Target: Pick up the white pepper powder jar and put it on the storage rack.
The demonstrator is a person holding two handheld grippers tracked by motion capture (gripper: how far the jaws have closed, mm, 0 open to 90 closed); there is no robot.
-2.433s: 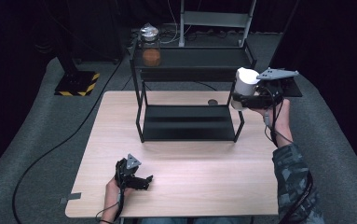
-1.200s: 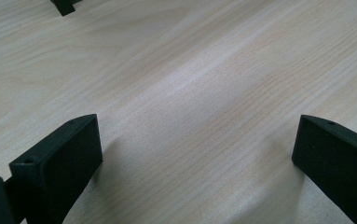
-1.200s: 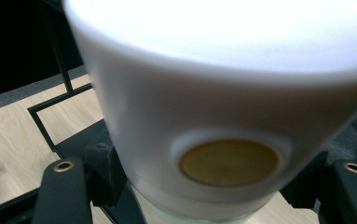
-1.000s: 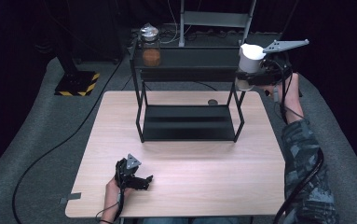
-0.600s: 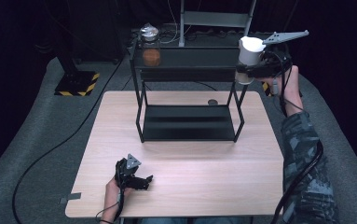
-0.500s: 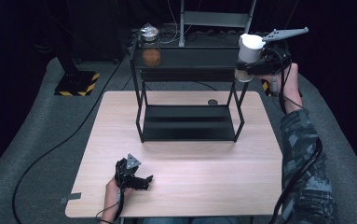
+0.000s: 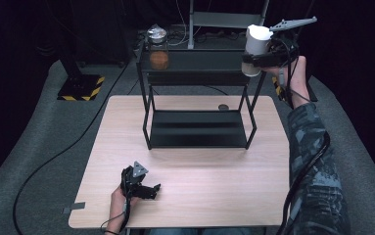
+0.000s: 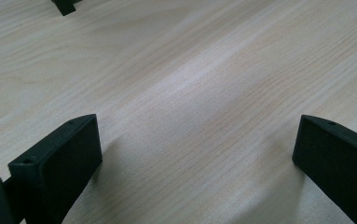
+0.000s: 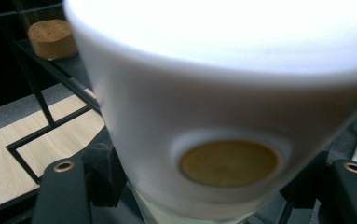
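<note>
Right gripper [image 7: 253,58] is pinching a white jar [image 7: 255,46] at the top tier of the black shelf rack [image 7: 197,129].

The jar is sitting upright between the jaws, which are clamping its lower body; its white lid is rising above them. A glass jar with brown contents [image 7: 158,49] is standing well apart, at the rack's other end. Left gripper [image 7: 143,188] is resting on the counter [image 7: 199,176], jaws spread, nothing between them.

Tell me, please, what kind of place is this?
Probably a lab or studio set up for recording handling tasks. A wooden table stands alone on grey carpet against dark surroundings, a black two-tier shelf sits on it as a prop, and cables run across the floor.
</note>
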